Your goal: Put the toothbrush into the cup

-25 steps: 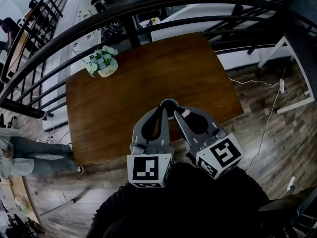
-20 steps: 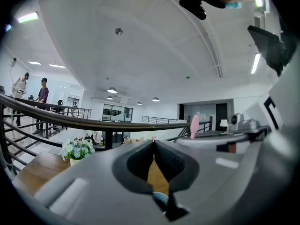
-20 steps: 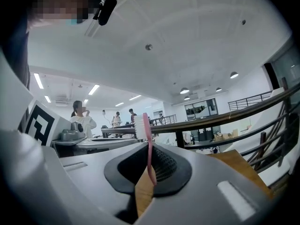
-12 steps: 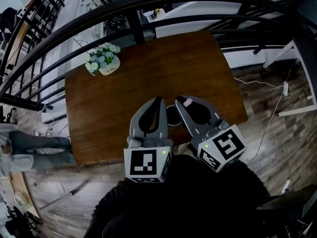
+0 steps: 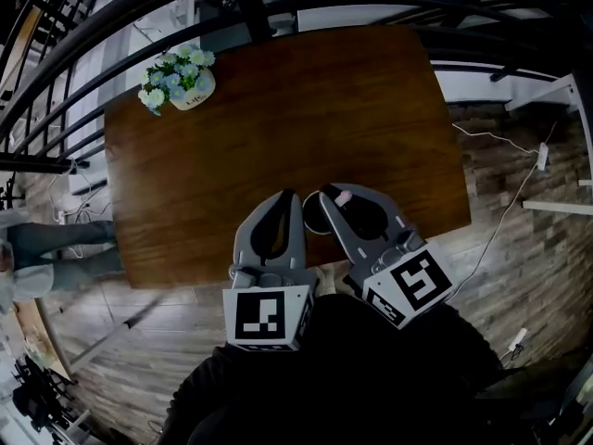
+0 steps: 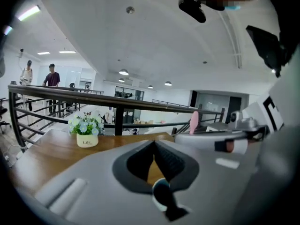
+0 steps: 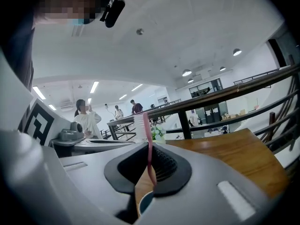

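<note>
My right gripper [image 5: 324, 196] is shut on a pink toothbrush [image 5: 342, 197], whose handle [image 7: 149, 153] runs upright through the jaws with whitish bristles at its top. My left gripper [image 5: 292, 196] sits close beside it on the left. Its tips [image 6: 153, 143] are together and nothing shows between the pads. A dark cup [image 5: 315, 225] with a pale rim stands on the wooden table [image 5: 278, 109] between and below the two grippers, mostly hidden by them. Its rim shows low in the jaw gap in the left gripper view [image 6: 161, 191] and in the right gripper view [image 7: 144, 203]. The toothbrush head [image 6: 194, 122] also shows in the left gripper view.
A small white pot of blue and white flowers [image 5: 181, 80] stands at the table's far left corner. A black metal railing [image 5: 232, 7] runs behind the table. People stand beyond it. A white cable [image 5: 500, 142] lies on the wood floor to the right.
Both grippers have drawn back toward the table's near edge and sunk lower, staying side by side. The cup, earlier at their tips, now lies between them and is more covered.
</note>
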The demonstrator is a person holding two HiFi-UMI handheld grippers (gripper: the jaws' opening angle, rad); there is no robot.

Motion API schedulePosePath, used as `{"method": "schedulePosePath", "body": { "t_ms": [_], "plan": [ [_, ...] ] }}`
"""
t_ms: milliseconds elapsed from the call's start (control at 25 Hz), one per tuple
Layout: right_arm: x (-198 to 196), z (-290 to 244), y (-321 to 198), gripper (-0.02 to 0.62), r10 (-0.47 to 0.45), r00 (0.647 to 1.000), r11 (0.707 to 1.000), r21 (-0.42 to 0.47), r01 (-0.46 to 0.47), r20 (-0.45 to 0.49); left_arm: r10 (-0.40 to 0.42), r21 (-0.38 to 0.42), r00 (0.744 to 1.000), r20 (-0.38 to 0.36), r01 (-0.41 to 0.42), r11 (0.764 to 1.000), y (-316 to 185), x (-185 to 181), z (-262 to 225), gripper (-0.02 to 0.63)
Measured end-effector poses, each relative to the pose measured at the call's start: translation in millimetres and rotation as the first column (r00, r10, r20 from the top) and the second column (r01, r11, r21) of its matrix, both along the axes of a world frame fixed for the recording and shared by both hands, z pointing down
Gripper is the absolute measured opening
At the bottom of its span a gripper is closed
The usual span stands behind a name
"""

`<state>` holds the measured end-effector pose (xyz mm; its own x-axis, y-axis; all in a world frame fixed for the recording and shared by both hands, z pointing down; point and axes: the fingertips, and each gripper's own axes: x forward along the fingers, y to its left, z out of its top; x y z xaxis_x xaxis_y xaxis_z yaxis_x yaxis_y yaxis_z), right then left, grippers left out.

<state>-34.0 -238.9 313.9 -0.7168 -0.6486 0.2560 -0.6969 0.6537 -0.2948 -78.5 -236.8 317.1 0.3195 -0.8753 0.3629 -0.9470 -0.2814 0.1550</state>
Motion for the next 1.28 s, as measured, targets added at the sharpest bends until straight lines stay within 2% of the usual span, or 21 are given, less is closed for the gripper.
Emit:
{"method": "schedulePosePath", "body": {
  "t_ms": [240,400,920,1080,1280],
  "plan": [
    [-12,40,1,0.012,-0.038,0.999,0.996,-0.08,0.036,-0.018,-0.023,-0.111,1.0,0.002,0.023,0.994,0,-10,41,0.009],
    [-12,58,0,0.012,-0.041,0.999,0.993,-0.11,0.038,-0.025,-0.026,-0.141,1.0,0.004,0.026,0.99,-1,-12,58,0.008],
    [-21,68,9,0.023,-0.079,0.997,0.988,-0.133,0.076,-0.013,-0.022,-0.159,1.0,0.006,0.022,0.987,2,-14,67,0.009],
    [-24,68,17,0.075,-0.111,0.994,0.986,-0.127,0.108,-0.016,-0.018,-0.159,1.0,0.006,0.018,0.987,7,-12,66,0.008],
    [-24,64,20,0.103,-0.11,0.994,0.988,-0.114,0.108,-0.014,-0.01,-0.151,1.0,0.007,0.011,0.989,9,-11,63,0.009]
  ]
}}
